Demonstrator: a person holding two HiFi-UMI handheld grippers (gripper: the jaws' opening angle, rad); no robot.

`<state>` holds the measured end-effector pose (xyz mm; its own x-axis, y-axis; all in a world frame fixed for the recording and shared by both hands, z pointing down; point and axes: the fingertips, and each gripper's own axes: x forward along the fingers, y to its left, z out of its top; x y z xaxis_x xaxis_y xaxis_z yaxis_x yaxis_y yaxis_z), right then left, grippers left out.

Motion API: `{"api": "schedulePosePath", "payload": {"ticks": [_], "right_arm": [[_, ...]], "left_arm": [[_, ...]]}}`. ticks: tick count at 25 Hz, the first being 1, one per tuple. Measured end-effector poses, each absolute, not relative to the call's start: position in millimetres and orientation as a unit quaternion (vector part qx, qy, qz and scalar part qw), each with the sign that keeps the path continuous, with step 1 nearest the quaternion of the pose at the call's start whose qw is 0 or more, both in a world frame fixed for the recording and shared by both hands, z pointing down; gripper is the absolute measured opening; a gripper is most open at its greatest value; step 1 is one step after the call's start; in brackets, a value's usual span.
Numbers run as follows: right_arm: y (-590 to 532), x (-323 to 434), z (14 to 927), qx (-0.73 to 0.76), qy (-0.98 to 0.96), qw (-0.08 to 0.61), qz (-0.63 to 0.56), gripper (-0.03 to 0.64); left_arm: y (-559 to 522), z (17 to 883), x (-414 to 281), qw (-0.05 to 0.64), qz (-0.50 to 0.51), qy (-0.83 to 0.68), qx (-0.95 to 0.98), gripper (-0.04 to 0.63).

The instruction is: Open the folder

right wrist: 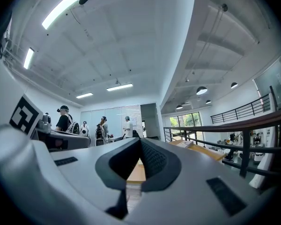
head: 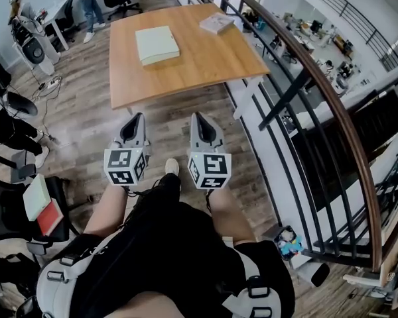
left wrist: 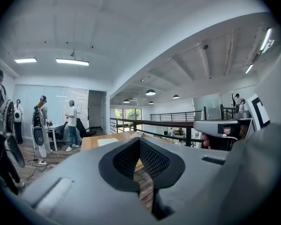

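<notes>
Folder (head: 156, 45): pale green, flat, square card folder, closed, lying on the light wooden table (head: 205, 61), left of its middle and well apart from both grippers.
Risk, grip: the cover lies flush, so I judge that a jaw may slide over it, or push the whole folder along the smooth wood.
Risk, wrong thing: a white book (head: 217, 23) lies near the far corner and could be taken instead.
Left gripper (head: 138, 119): jaws pressed together, nothing between them, touching nothing.
Right gripper (head: 198, 119): the same, clenched and empty, held in the air before the table.
</notes>
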<state>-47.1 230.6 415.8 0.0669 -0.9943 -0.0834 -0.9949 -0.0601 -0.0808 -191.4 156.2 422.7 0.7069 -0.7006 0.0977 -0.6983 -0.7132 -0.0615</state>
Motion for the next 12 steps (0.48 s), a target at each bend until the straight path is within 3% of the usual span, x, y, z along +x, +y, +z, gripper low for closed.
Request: {"api": "schedulePosePath", "payload": {"ticks": [12], "right_arm": [[175.8,3.0,422.7,-0.742,0.669,0.042,0.016,0.005]], "left_arm": [[89.3,433.8,-131.3,0.013,-0.046,0.355,-0.933,0.002]]}}
